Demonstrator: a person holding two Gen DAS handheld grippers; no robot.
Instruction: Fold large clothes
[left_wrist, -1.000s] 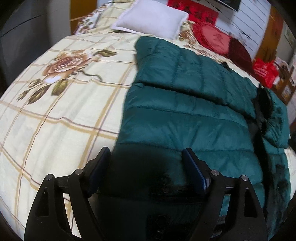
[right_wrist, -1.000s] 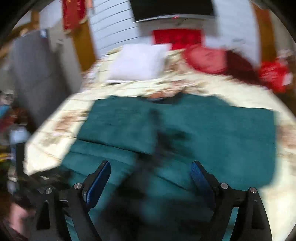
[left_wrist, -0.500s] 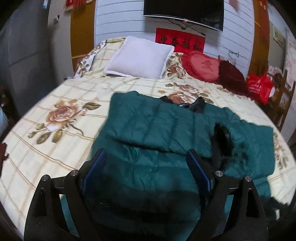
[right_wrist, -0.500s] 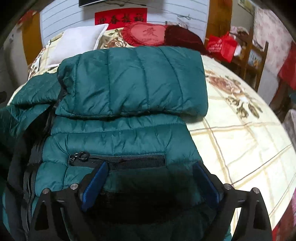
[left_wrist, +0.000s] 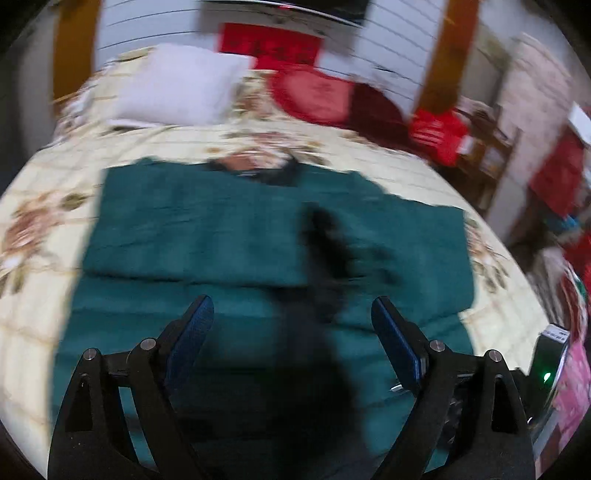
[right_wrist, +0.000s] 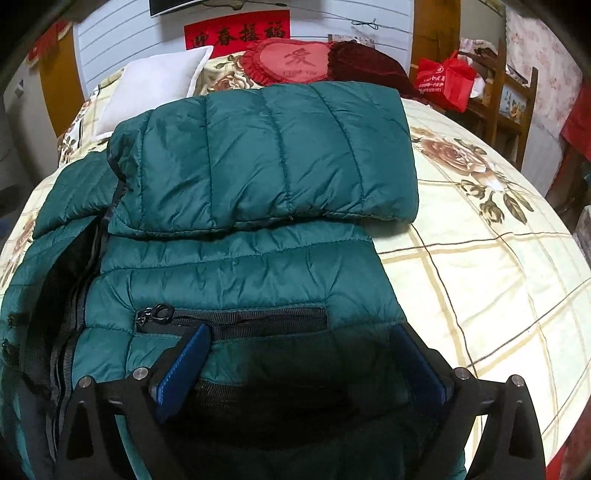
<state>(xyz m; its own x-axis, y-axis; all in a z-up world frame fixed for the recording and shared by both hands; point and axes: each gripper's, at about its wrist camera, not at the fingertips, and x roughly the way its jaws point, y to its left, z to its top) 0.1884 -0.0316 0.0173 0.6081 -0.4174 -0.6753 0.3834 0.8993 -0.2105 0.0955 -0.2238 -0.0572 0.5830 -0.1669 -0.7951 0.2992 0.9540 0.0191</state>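
A dark green quilted puffer jacket (right_wrist: 266, 162) lies front up on the bed, both sleeves folded across its chest. In the blurred left wrist view the jacket (left_wrist: 207, 229) spreads wide, with its black open front running down the middle. My left gripper (left_wrist: 293, 314) is open and empty above the jacket's lower part. My right gripper (right_wrist: 301, 345) is open and empty, its fingers low over the jacket's hem just below the zipped pocket (right_wrist: 236, 317).
The bed has a cream floral sheet (right_wrist: 480, 266). A white pillow (right_wrist: 155, 88), a red heart cushion (right_wrist: 291, 62) and a dark red cushion (right_wrist: 365, 62) lie at the head. A red bag (right_wrist: 443, 81) and wooden furniture (right_wrist: 517, 96) stand to the right.
The left wrist view has swung right and blurred, and now faces the jacket's middle. My right gripper has moved slightly forward over the hem. Both grippers stay open.
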